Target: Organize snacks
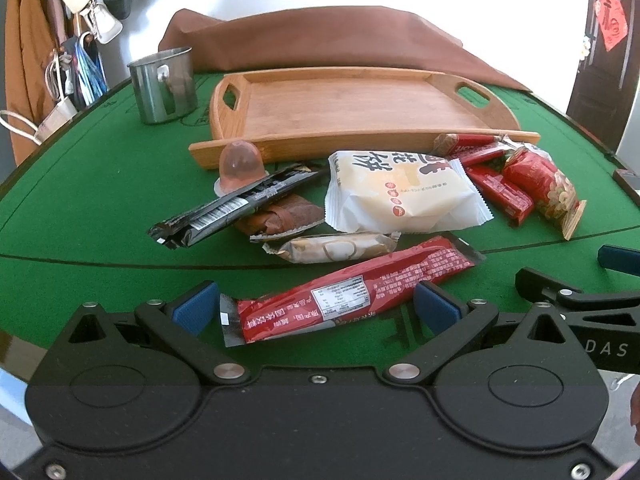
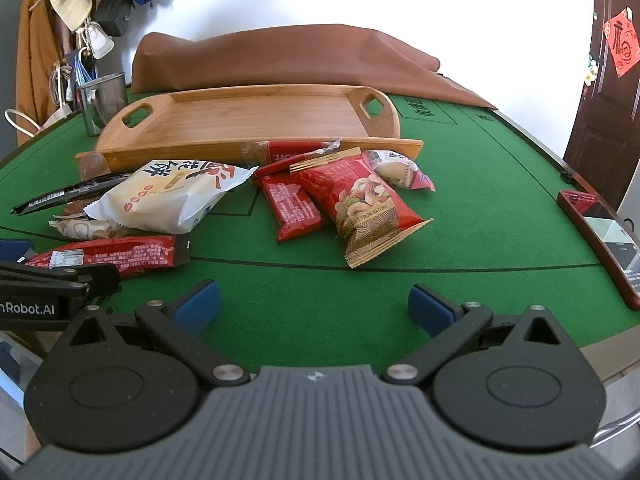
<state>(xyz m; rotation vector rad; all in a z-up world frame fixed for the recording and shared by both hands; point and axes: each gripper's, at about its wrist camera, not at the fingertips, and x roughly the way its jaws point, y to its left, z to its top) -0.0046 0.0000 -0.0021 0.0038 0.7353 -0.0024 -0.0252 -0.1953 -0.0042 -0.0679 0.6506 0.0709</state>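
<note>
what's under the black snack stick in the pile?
The black snack stick lies tilted across a brown wrapped snack, its far end against the jelly cup. Its near end hangs above the green table. The covered part of the brown snack is hidden.

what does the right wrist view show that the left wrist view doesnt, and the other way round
Only the right wrist view shows the phone in a red case whole at the table's right edge, and the small white packet behind the nut bag. Only the left wrist view shows the jelly cup clearly, and the long red bar lying between the open left gripper. Both show the empty wooden tray, the steel mug, the white pastry pack, the red nut bag and the green table. The right gripper is open over bare felt.
</note>
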